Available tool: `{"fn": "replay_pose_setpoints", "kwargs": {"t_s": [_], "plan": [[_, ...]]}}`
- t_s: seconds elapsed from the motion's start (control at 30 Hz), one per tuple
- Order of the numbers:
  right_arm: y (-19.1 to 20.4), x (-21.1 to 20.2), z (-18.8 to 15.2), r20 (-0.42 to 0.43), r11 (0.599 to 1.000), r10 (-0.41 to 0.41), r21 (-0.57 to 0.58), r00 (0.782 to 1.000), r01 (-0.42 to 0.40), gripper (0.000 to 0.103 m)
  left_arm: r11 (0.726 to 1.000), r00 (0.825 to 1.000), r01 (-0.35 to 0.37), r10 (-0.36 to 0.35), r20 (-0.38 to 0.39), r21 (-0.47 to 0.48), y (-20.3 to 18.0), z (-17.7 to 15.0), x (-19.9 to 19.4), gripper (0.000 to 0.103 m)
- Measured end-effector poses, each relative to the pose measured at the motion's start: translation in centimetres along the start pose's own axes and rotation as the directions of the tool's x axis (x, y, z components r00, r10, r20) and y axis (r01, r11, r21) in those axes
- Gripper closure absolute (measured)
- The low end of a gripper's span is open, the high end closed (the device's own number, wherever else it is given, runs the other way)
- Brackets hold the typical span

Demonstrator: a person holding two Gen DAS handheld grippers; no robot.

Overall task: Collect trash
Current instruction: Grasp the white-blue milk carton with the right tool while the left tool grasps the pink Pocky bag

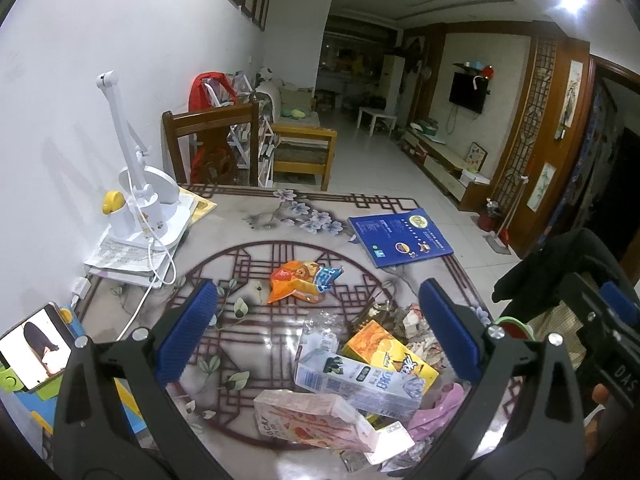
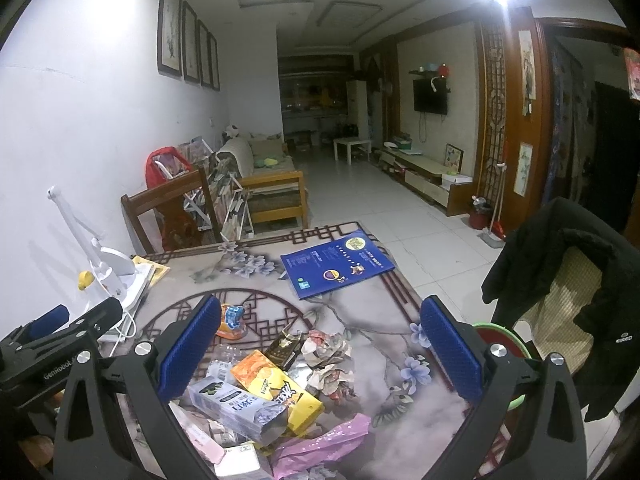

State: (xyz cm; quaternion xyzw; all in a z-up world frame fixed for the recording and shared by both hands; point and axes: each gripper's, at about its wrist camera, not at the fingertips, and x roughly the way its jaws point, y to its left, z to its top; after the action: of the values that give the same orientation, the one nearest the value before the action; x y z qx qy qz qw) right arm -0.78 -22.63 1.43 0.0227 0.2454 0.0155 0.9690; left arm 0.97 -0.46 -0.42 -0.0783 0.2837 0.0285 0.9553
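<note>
A heap of trash lies on the patterned table: an orange snack bag, a yellow carton, a blue-white milk carton, a pink carton, a clear plastic bottle, crumpled paper and a pink plastic bag. My left gripper is open and empty, above the heap. My right gripper is open and empty, above the heap's right side. The yellow carton and milk carton lie between its fingers.
A blue booklet lies at the table's far right. A white desk lamp stands on papers at the left, with a phone near the left edge. A chair with a black jacket stands right. A wooden chair stands beyond the table.
</note>
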Motion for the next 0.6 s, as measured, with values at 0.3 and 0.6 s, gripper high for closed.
{"fn": "replay_pose_setpoints", "kwargs": {"t_s": [0.3, 0.6], "plan": [[0.4, 1.7, -1.2, -0.055, 0.995, 0.034, -0.096, 0.998, -0.04, 0.007, 1.0, 0.998, -0.014, 0.013, -0.06, -0.015, 3.3, -2.2, 1.4, 0.004], [3.8, 12.5, -6.7, -0.536, 0.913, 0.234, -0.166, 0.811, -0.373, 0.042, 0.999, 0.97, 0.039, -0.045, -0.239, -0.029, 5.7, -6.9, 3.2, 0.013]]}}
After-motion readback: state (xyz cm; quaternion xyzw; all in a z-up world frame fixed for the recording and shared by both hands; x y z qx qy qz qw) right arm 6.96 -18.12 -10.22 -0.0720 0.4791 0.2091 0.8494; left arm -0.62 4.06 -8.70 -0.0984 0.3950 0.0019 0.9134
